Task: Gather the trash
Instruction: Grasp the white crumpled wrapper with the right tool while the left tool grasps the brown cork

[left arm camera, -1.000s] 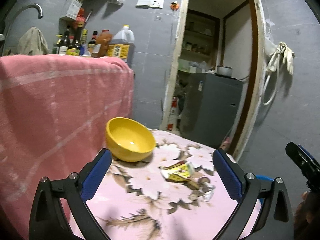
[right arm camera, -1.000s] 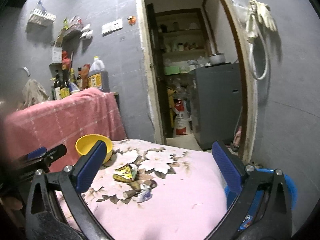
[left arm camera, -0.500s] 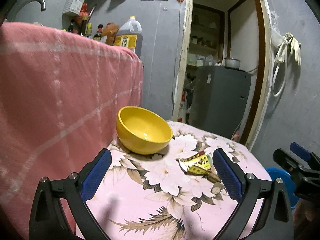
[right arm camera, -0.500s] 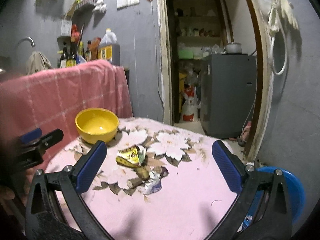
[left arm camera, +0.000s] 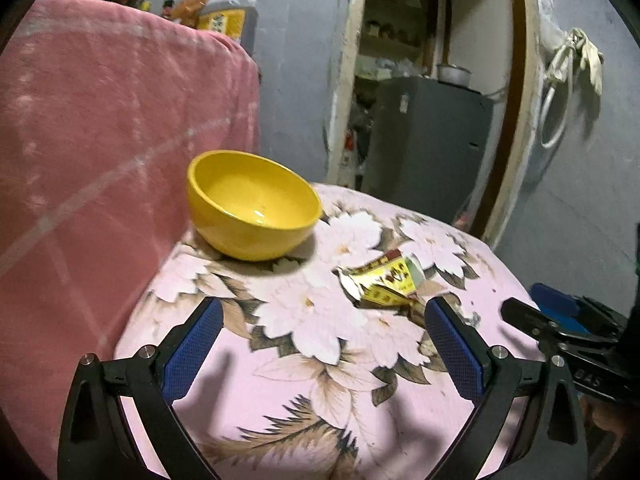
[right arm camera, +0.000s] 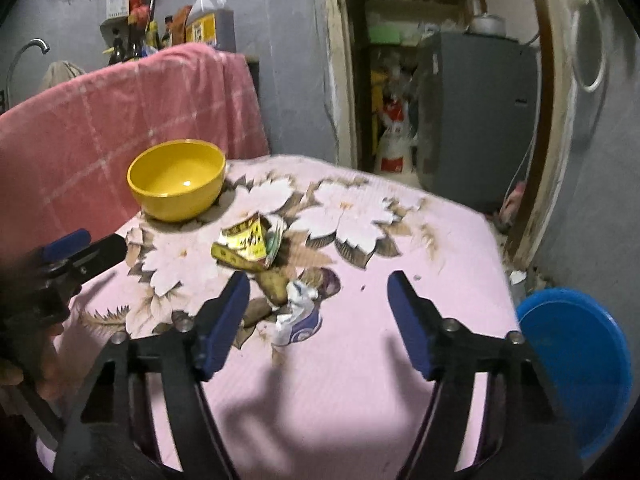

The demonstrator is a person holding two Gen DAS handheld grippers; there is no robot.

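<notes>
A crumpled yellow wrapper lies mid-table on the pink floral cloth, with brown scraps and a white-and-purple wrapper just in front of it. The yellow wrapper also shows in the left wrist view. A yellow bowl stands at the back left; it also shows in the right wrist view. My right gripper is open, low over the table, just in front of the white-and-purple wrapper. My left gripper is open and empty, over the table in front of the bowl.
A blue bin stands on the floor off the table's right edge. A pink checked cloth covers a counter to the left, with bottles behind it. A doorway with a grey cabinet lies beyond the table.
Both grippers have moved forward and lower toward the table. The trash pile and the bowl now appear closer. The right gripper's jaws stand narrower than before.
</notes>
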